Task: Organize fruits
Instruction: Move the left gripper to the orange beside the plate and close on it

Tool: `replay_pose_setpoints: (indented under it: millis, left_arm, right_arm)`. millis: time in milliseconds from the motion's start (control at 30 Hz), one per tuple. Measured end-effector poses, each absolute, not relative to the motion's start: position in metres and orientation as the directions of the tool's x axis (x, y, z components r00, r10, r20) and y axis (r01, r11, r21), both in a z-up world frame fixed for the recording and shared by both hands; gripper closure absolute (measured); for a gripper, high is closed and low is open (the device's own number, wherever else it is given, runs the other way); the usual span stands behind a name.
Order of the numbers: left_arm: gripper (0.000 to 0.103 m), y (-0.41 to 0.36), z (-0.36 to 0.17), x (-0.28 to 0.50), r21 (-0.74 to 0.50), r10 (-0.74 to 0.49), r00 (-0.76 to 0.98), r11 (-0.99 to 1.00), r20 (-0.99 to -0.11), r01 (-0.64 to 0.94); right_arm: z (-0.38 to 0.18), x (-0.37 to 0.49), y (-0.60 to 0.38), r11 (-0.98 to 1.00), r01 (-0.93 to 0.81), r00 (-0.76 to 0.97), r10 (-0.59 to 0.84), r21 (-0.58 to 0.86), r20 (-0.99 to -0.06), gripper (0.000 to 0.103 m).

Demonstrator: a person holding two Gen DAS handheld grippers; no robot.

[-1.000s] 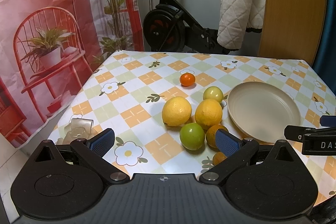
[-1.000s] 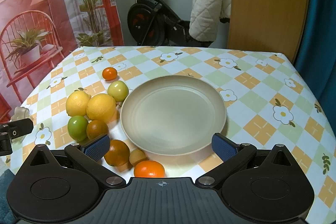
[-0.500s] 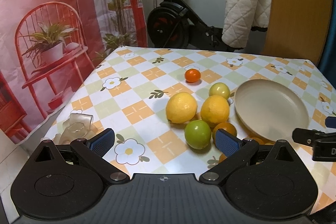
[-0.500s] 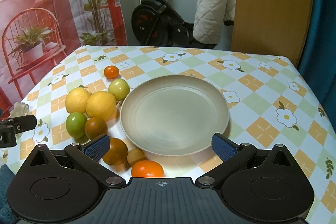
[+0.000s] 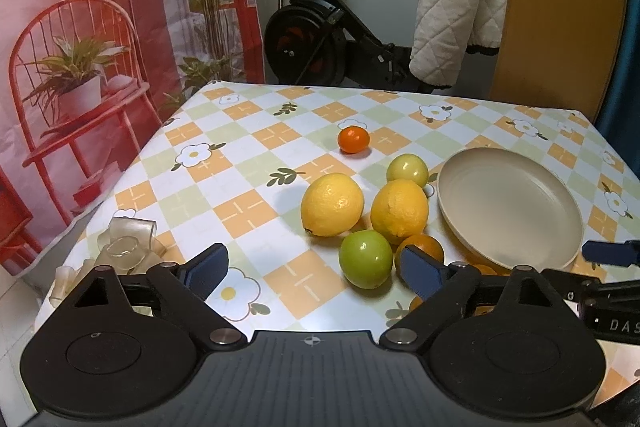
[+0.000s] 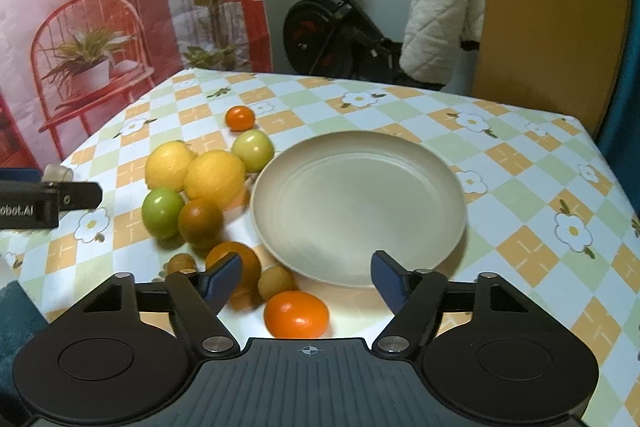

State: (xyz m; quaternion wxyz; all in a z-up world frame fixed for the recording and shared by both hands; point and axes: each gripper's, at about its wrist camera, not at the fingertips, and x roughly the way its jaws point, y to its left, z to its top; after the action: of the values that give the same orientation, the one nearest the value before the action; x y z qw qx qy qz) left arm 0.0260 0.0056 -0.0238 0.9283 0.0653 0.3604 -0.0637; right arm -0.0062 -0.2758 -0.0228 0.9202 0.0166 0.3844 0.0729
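My left gripper point(image 5: 314, 267) hangs low over the near left part of the checkered, flower-printed tablecloth point(image 5: 248, 167), its blue-padded fingers spread wide with nothing between them. My right gripper point(image 6: 306, 277) is also spread wide and empty, poised over the near rim of the round beige plate point(image 6: 400, 163), which has no fruit on it.

The fruits lie in a loose cluster just left of the plate. Two large yellow lemons point(image 5: 332, 203) sit side by side, the right one point(image 5: 399, 210) close to the plate's edge. In front of them a shiny green apple point(image 5: 365, 259) touches a dark orange point(image 5: 424, 247) partly hidden behind my left gripper's right finger. Behind the lemons is a pale yellow-green apple point(image 5: 407, 169), and farther back, apart from the rest, a small bright orange tangerine point(image 5: 353, 139).

From the right camera I see more fruit nearer to me: another orange point(image 6: 240, 259) behind my right gripper's left finger, two small brown round fruits point(image 6: 277, 282) beside it, and a glossy orange tangerine point(image 6: 296, 314) lying just ahead between my right gripper's fingers.

A clump of clear plastic cups point(image 5: 124, 245) rests at the table's left edge. Beyond the table stand a black exercise bike point(image 5: 320, 35) draped with a white quilted cover point(image 5: 452, 7).
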Motion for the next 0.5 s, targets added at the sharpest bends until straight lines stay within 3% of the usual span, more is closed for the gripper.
replay_pose_setpoints:
  millis: [200, 500]
  left_arm:
    - [0.016, 0.003, -0.035, 0.029, 0.059, -0.103, 0.698, 0.977, -0.709, 0.204]
    - [0.02, -0.006, -0.047, 0.028, -0.008, -0.208, 0.666, 0.957, -0.716, 0.291]
  right_arm:
    - [-0.029, -0.006, -0.27, 0.984, -0.153, 0.668, 0.167, 0.086, -0.725, 0.049]
    - [-0.039, -0.009, -0.268, 0.98, -0.18, 0.63, 0.183, 0.087, -0.755, 0.05]
